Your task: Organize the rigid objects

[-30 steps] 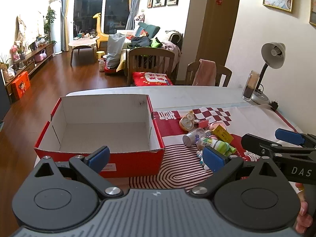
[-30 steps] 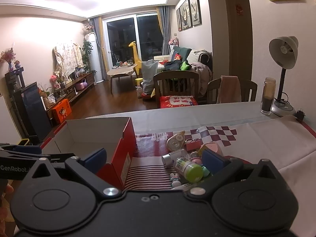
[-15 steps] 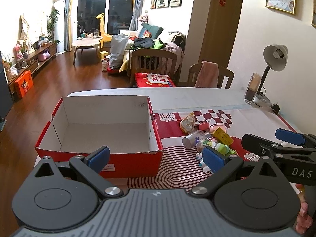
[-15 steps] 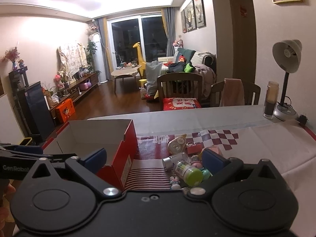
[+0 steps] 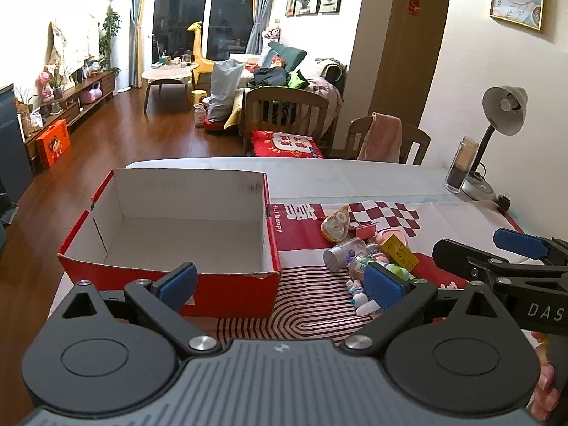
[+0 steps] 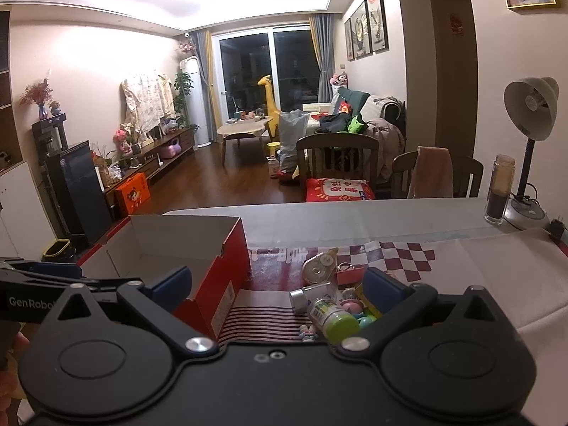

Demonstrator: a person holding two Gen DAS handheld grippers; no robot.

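An empty red cardboard box [image 5: 170, 277] with a white inside stands on the table's left; it also shows in the right wrist view [image 6: 220, 284]. A pile of small items lies right of it: a tape dispenser [image 5: 335, 226], a clear jar with a silver lid [image 5: 342, 254], a yellow box [image 5: 399, 250], a green-capped bottle [image 6: 333, 317]. My left gripper [image 5: 280, 284] is open and empty, above the box's near right corner. My right gripper [image 6: 278, 284] is open and empty, held over the near side of the pile.
A red-and-white patterned cloth [image 5: 319, 305] covers the table under the pile. A desk lamp [image 5: 497, 131] and a dark glass bottle [image 5: 459, 174] stand at the far right. Two wooden chairs [image 5: 284, 120] stand behind the table.
Both grippers have risen and tilted slightly, so the table scene sits lower in both views. Both stay open and empty. No object on the table has moved.
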